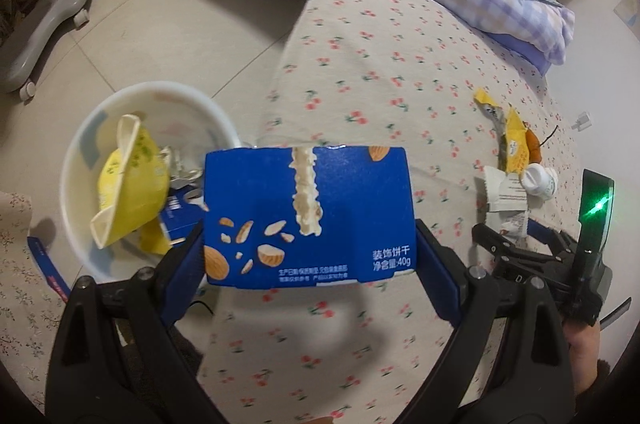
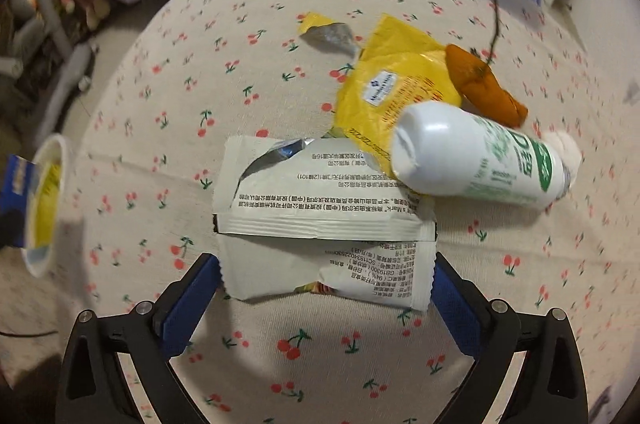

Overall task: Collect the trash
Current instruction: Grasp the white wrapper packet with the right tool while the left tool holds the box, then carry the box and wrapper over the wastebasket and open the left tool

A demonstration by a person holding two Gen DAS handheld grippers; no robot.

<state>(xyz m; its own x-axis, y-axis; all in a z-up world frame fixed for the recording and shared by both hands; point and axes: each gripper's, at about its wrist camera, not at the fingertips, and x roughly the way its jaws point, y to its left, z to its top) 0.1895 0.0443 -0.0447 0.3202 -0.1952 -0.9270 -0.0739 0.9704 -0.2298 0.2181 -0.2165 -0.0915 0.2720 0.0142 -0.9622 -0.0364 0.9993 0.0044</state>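
My left gripper [image 1: 310, 248] clamps the flat blue cardboard biscuit box [image 1: 308, 212]; my right gripper [image 2: 326, 288] gapes around the torn white foil wrapper [image 2: 320, 220].

bare sheet [image 2: 328, 364] under right tongs [image 2: 326, 276], bottle [image 2: 476, 156] beyond wrapper [image 2: 320, 220] (overlapping it)

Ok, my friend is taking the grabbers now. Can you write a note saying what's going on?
Left gripper: shut on the blue biscuit box, carried near the white bin.
Right gripper: open, jaws on either side of the white wrapper on the bed; nothing gripped yet.
Done: a yellow bag and other scraps are already in the bin.
Left: drop the box in, then collect the white wrapper, the yellow wrapper, its torn-off corner, the white bottle and the orange peel.
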